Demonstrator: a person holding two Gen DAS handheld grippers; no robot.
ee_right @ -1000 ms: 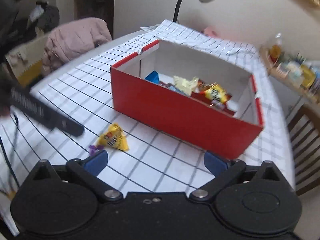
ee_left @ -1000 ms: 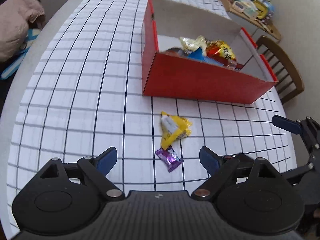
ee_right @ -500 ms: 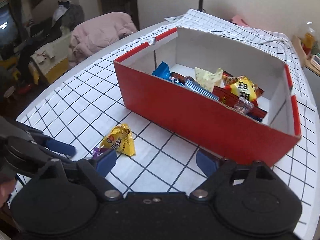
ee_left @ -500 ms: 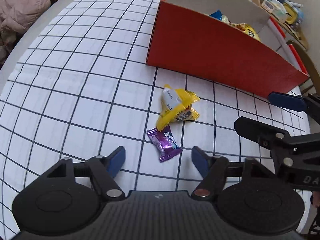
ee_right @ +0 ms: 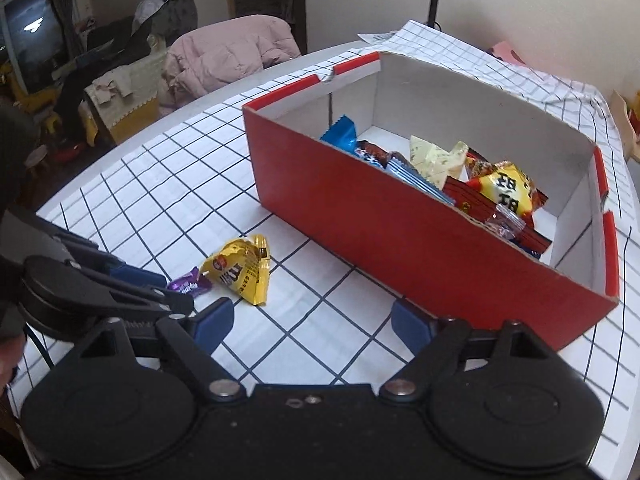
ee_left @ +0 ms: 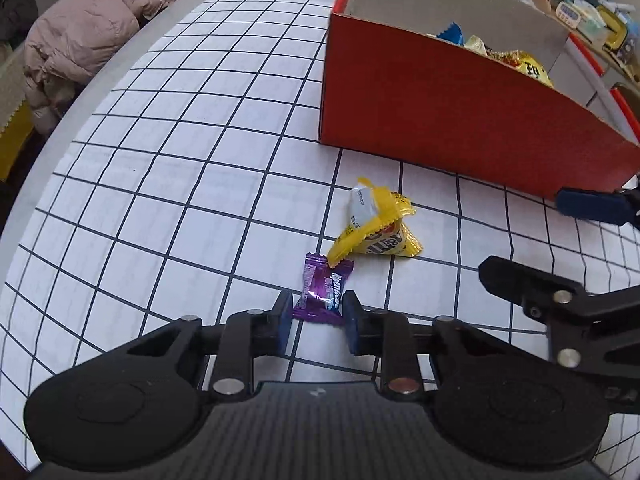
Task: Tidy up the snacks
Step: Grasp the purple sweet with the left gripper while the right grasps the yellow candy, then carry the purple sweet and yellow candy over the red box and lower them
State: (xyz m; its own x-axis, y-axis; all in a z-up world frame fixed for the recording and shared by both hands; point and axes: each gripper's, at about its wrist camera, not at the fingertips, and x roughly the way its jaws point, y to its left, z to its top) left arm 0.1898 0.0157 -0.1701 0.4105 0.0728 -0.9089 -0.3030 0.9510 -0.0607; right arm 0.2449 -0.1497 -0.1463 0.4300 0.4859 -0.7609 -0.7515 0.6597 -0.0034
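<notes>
Down onto the purple Mentos candy (ee_left: 322,295) comes the left gripper (ee_left: 316,322), jaws clamped on it. Right gripper (ee_right: 312,322) closes on nothing. Lift slowly to the red box (ee_left: 452,116).

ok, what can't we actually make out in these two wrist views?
- Left wrist: red box floor and most snacks, hidden by its near wall.
- Left wrist: right hand-held gripper cut off by the right edge.
- Right wrist: purple candy partly hidden by the left hand-held gripper shut on it.
- Right wrist: yellow packet print too small to read.
- Shelf items: blurred, tiny.
</notes>
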